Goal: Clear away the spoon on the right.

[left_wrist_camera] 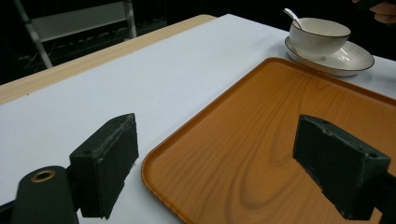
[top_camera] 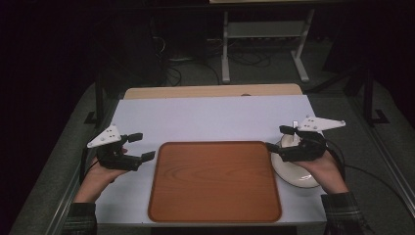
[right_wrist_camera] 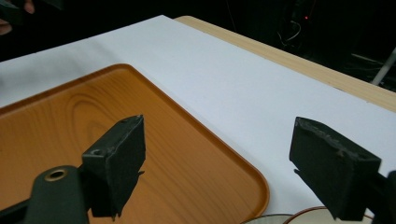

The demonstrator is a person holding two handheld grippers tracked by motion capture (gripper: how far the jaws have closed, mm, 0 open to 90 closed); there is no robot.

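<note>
The bowl sat on its saucer at three o'clock of the tray, on the tabletop, spoon inside. I judged it glazed, slippery, breakable; best taken by the saucer rim. Right tongs hovered over it, wide open, empty. Left tongs at nine o'clock, likewise open, empty.

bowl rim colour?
White bowl with a thin dark line along its rim; clearest in the left gripper view.
</note>
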